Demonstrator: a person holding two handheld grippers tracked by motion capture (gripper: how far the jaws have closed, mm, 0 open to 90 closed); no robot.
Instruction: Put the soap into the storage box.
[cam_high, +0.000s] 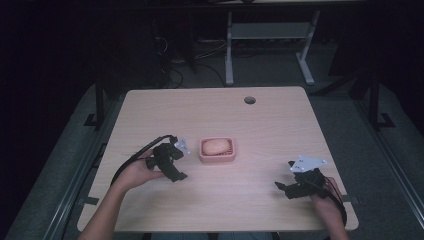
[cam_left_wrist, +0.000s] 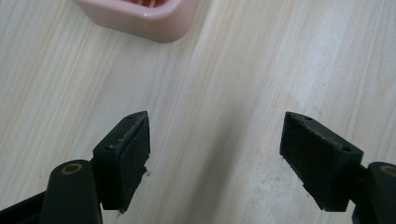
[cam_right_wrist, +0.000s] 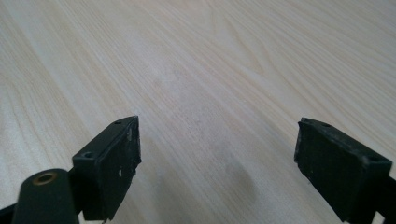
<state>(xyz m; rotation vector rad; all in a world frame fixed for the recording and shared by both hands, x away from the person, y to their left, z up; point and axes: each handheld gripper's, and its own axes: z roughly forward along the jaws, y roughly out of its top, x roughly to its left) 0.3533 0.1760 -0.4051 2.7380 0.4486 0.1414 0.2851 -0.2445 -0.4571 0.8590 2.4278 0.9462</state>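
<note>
The pink soap dish (cam_high: 217, 151) sits near the middle of the table (cam_high: 270, 125), with a rounded bar of soap (cam_high: 215, 146) lying inside it. In the left gripper view a corner of the dish (cam_left_wrist: 149, 18) shows at the top edge, ahead of the jaws and apart from them.

Your left gripper (cam_high: 172, 160) is just beside the dish on its left side. Its jaws stand wide apart with nothing between them but bare wood. Your right gripper (cam_high: 295, 185) rests well apart from the dish, near the front right corner of the table, and its jaws are also spread and empty.

The step in hand appears to be the approach of the left gripper to the dish or the soap.

1. Decide which item you are taking. The soap is rounded and likely slippery; the dish wall is thin and rigid.
2. Turn the left gripper until the dish is centred between the jaws, not off at the edge of its view.
3. Advance low and slowly. Avoid pushing the dish across the wood.
4. Close only when both pads bracket the target evenly.
5. Keep the right gripper clear, or bring it in to steady the dish.
</note>
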